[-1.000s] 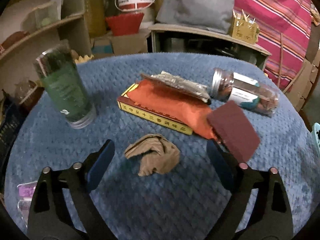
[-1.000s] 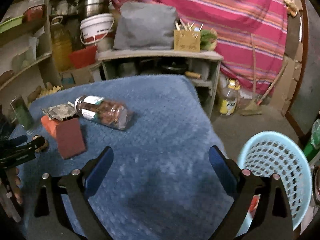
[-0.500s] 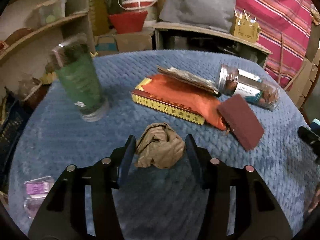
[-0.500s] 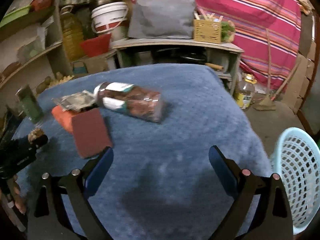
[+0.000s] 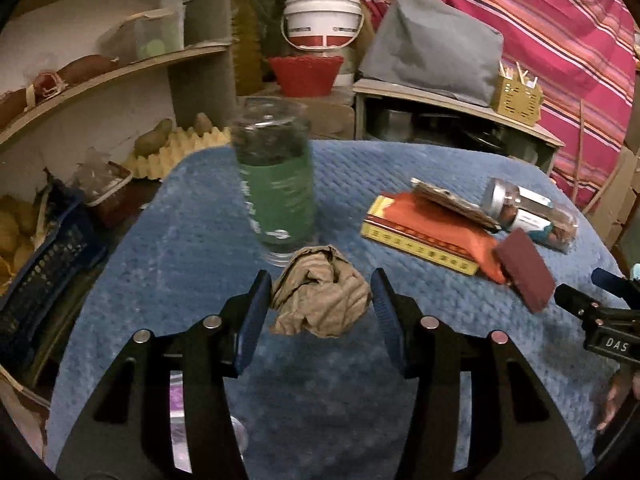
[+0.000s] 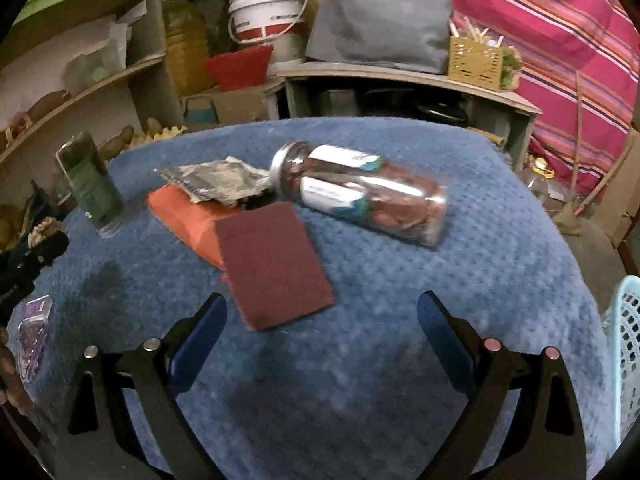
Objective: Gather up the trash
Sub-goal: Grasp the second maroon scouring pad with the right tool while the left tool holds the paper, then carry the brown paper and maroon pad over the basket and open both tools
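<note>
crumpled brown paper wad (image 5: 322,294), pinched in tongs

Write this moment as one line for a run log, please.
left gripper: shut on paper wad, lifted off blue cloth | right gripper: open, empty, near red pad

Little can be read: one clear scrap of lettering, the rest only printing too blurred to make out.

The white letters "DAS" stand on the black body of the right tongs (image 5: 608,336), seen at the right edge of the left wrist view. The flat yellow-edged box with an orange top (image 5: 420,240) on the blue bench carries a row of dark characters along its yellow side, too small to read. The tall clear jar with a green label (image 5: 276,188) shows pale print that blurs out. The clear jar lying on its side with a white and teal label (image 6: 356,192) bears lines of unreadable text. The white bucket with a red band (image 6: 266,12) shows faint dark lettering, not legible.
</note>
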A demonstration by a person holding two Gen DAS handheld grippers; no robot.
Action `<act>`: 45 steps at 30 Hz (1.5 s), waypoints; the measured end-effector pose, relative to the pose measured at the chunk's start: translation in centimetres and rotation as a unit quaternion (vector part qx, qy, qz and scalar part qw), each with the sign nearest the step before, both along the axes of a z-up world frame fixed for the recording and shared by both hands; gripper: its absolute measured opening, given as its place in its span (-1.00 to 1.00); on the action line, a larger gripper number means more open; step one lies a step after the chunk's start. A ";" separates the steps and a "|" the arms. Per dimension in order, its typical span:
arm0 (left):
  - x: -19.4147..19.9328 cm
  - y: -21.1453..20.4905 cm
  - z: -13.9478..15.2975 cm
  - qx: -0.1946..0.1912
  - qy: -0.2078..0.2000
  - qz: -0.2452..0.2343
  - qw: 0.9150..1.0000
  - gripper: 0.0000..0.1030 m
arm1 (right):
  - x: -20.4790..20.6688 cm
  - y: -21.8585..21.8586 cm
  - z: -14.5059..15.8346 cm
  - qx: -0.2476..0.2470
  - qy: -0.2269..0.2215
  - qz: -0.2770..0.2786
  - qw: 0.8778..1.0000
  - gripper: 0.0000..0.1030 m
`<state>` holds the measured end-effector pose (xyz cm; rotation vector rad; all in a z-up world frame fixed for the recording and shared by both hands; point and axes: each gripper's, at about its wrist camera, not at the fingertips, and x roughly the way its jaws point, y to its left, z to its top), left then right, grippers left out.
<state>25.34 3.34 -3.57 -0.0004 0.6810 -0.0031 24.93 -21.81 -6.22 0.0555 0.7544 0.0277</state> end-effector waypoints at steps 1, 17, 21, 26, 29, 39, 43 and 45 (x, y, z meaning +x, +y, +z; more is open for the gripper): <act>0.1 0.3 -0.1 0.000 0.001 0.002 1.000 -0.02 | 0.4 0.6 -0.2 -0.005 0.002 0.004 1.000 0.83; 0.8 2.5 -0.4 -0.012 0.009 0.016 1.000 -0.02 | 3.7 3.9 -2.2 -0.038 0.043 0.036 0.998 0.48; 0.7 2.2 -0.1 -0.015 0.006 0.014 1.000 -0.02 | 3.5 3.5 -2.3 -0.028 0.045 0.039 0.998 0.23; 0.7 1.5 0.1 -0.013 0.006 0.010 1.000 -0.02 | 2.7 3.2 -1.7 -0.030 0.031 0.044 0.998 0.21; 0.6 1.0 0.3 -0.012 0.005 0.009 1.000 -0.02 | 2.3 2.7 -1.0 -0.037 0.023 0.042 0.998 0.21; -0.7 -2.8 2.0 -0.004 -0.009 -0.009 1.000 -0.02 | -0.9 -1.9 1.8 -0.038 -0.005 0.012 0.999 0.21; -1.3 -5.0 2.5 -0.004 -0.015 -0.020 1.000 -0.02 | -2.6 -4.9 2.9 -0.034 -0.017 -0.007 0.999 0.21; -1.7 -6.3 2.6 -0.002 -0.016 -0.027 1.000 -0.02 | -3.7 -6.7 3.4 -0.034 -0.023 -0.015 0.999 0.21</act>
